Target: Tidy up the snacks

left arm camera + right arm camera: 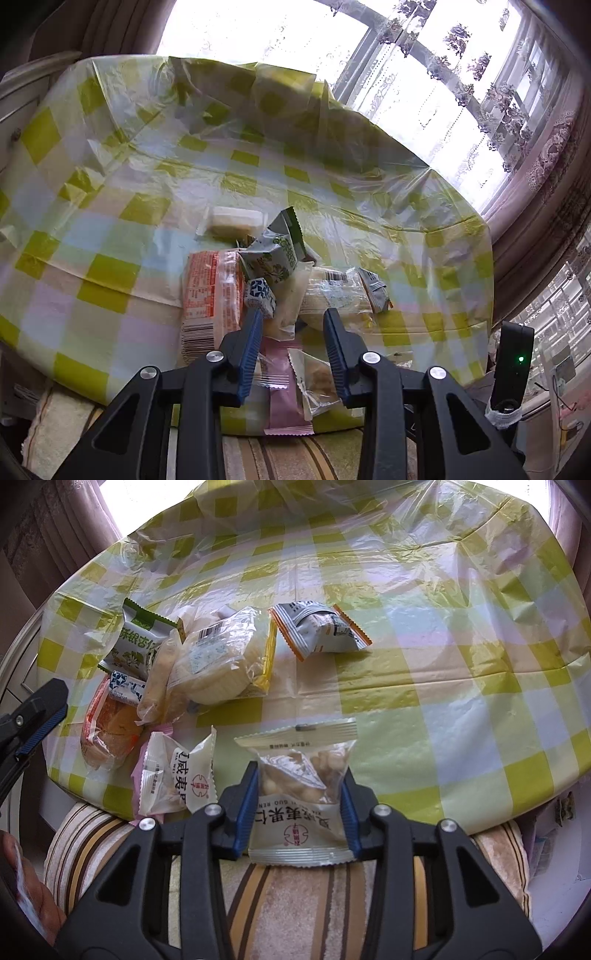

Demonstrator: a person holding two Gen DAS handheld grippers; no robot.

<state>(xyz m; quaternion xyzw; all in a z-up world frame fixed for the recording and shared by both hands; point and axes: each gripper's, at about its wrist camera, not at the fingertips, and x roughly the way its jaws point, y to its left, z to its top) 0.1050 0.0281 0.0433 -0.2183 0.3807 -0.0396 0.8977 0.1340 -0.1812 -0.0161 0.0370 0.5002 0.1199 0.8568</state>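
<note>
The right gripper (301, 775) pinches a clear nut packet (301, 775) at six o'clock over the checked tablecloth (424, 686). The left gripper (293, 317) hangs spread above the snack pile (273, 280), with an orange packet (210, 291) at nine o'clock of it.

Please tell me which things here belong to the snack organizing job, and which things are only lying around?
Belong to the job:
- nut packet, held in the right gripper
- left gripper, open above the pile
- orange cake pack
- green-white packet
- grey packet with orange edges
- clear bread bag

Only lying around:
- checked tablecloth
- striped cushion
- lace curtain
</note>
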